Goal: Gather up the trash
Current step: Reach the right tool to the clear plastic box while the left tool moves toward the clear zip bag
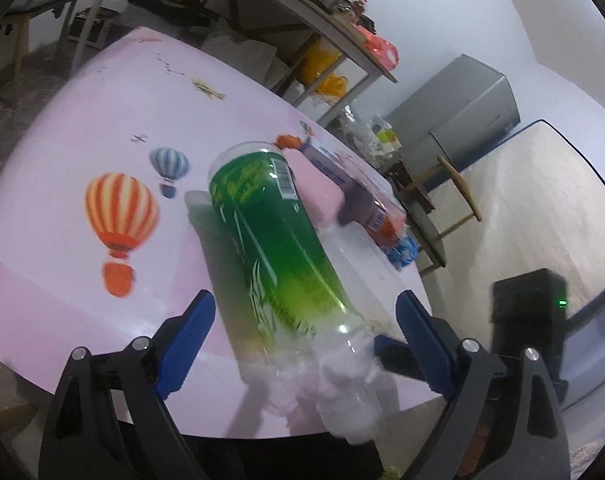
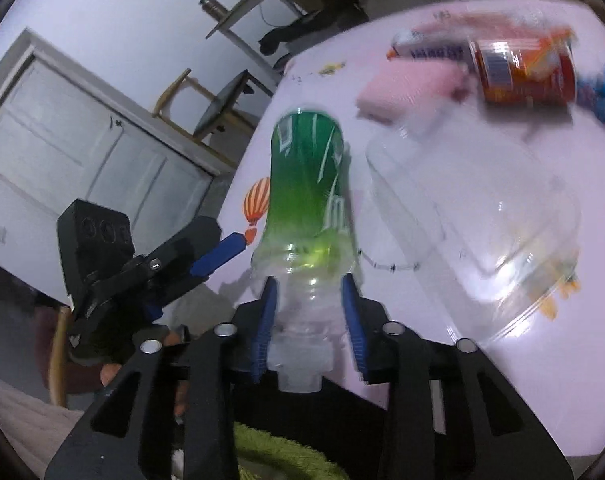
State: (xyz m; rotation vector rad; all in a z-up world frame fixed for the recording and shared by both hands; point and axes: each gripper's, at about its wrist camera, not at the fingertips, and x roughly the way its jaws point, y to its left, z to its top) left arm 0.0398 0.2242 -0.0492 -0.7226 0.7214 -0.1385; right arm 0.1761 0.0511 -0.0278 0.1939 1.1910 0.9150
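Two grippers attend one clear plastic bottle with a green label point(image 2: 308, 200) over the pink balloon-print table point(image 1: 62, 160): right gripper point(image 2: 310, 316) clamps its neck, left gripper point(image 1: 306, 344) gapes empty alongside, so pickup looks secured and carrying it to a bin seems next.

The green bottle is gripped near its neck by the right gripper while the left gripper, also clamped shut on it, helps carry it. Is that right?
Not quite. The right gripper does clamp the green bottle near its neck, as the right wrist view shows. But the left gripper is not clamped on it: in the left wrist view its jaws stand wide open on either side of the bottle, not pressing it.
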